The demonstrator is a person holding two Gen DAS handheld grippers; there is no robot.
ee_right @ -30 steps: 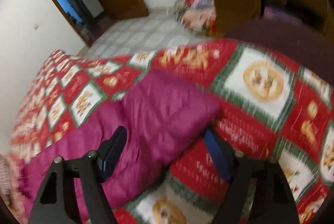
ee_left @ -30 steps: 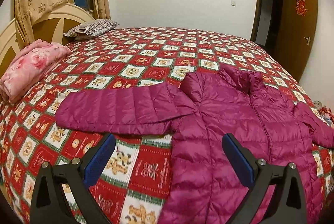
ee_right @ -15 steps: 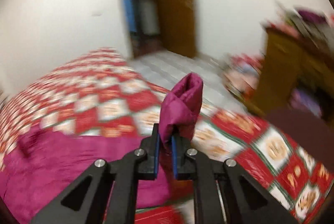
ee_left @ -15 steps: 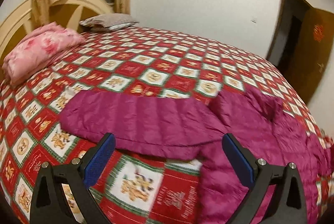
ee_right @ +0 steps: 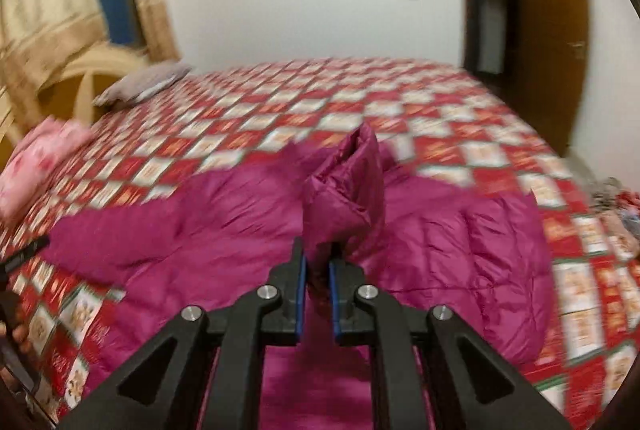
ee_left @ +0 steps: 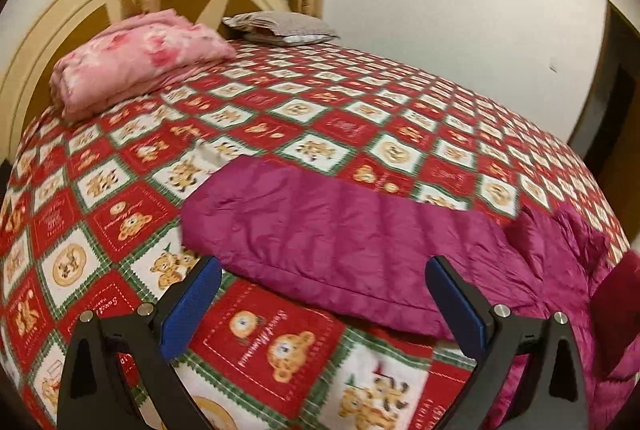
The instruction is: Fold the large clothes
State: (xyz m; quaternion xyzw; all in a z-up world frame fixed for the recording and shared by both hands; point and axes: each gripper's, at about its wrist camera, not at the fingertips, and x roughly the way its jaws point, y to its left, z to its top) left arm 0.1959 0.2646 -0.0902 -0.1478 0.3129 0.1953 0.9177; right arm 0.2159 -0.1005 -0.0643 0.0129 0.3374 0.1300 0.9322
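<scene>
A magenta puffer jacket [ee_right: 460,242] lies spread on the bed. In the left wrist view its left sleeve [ee_left: 340,238] lies flat across the quilt. My left gripper [ee_left: 324,294] is open and empty, its blue pads just short of that sleeve's near edge. My right gripper [ee_right: 317,290] is shut on the jacket's right sleeve cuff [ee_right: 348,197], which stands up above the jacket body. The right sleeve also shows at the right edge of the left wrist view [ee_left: 616,306].
The bed has a red, white and green patchwork quilt [ee_left: 320,117]. A folded pink blanket [ee_left: 136,61] and a grey pillow [ee_left: 280,27] lie by the headboard [ee_left: 60,21]. A doorway and brown door [ee_right: 552,29] stand at the right.
My right gripper closed on the right sleeve cuff, lifted it and carried it over the jacket body. My left gripper moved left toward the left sleeve and stayed open.
</scene>
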